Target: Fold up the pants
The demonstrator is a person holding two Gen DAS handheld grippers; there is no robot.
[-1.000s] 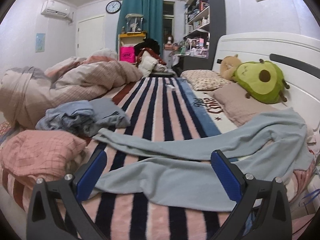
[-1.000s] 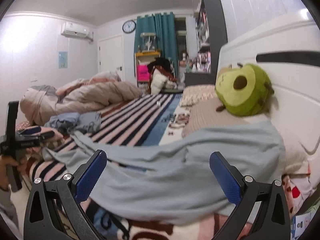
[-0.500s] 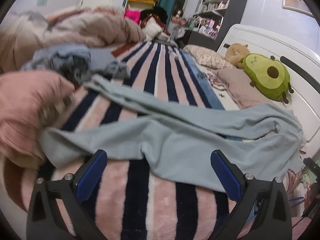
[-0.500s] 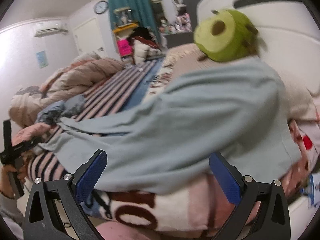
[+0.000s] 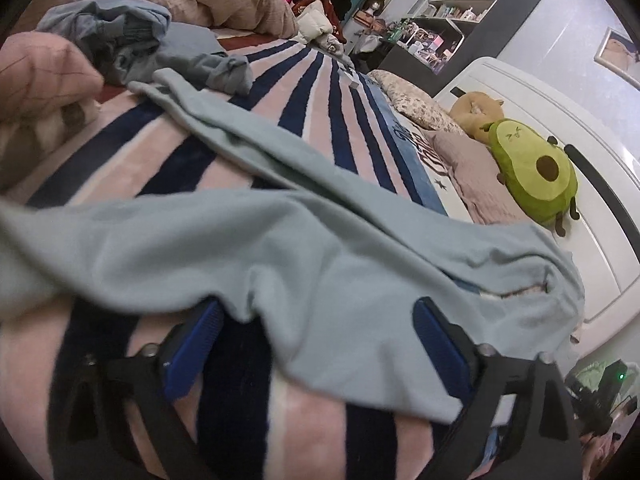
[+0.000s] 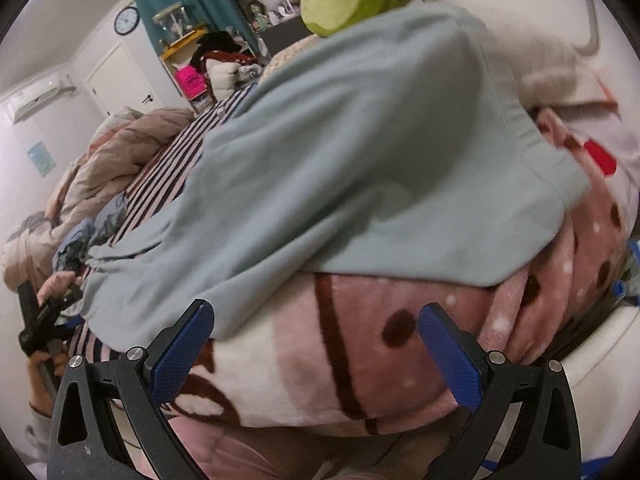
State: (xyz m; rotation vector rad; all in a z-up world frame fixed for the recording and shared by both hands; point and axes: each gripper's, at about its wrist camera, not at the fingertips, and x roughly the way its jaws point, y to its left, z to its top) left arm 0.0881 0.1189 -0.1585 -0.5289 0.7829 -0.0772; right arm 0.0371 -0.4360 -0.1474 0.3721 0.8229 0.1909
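Light blue-grey pants [image 5: 320, 248] lie spread across the striped bed, legs running toward the far left and the waist end at the right. My left gripper [image 5: 316, 316] is open, its blue fingertips at the near edge of a pant leg, with cloth over the gap between them. In the right wrist view the pants [image 6: 360, 152] drape over the bed's edge near the headboard. My right gripper [image 6: 316, 320] is open and empty, just below the hem of the pants. The left gripper [image 6: 44, 316] shows small at the far left there.
A striped pink and navy blanket [image 5: 320, 92] covers the bed. A crumpled grey-blue garment [image 5: 132, 40] and a pink pillow [image 5: 40, 76] lie at the left. An avocado plush [image 5: 536, 172] and pillows sit by the white headboard [image 5: 580, 160]. A dotted pink blanket [image 6: 440, 340] hangs over the bed edge.
Both grippers have moved down and closer to the pants. The left one now reaches the near edge of the leg; the right one sits low at the bed edge under the waist end.
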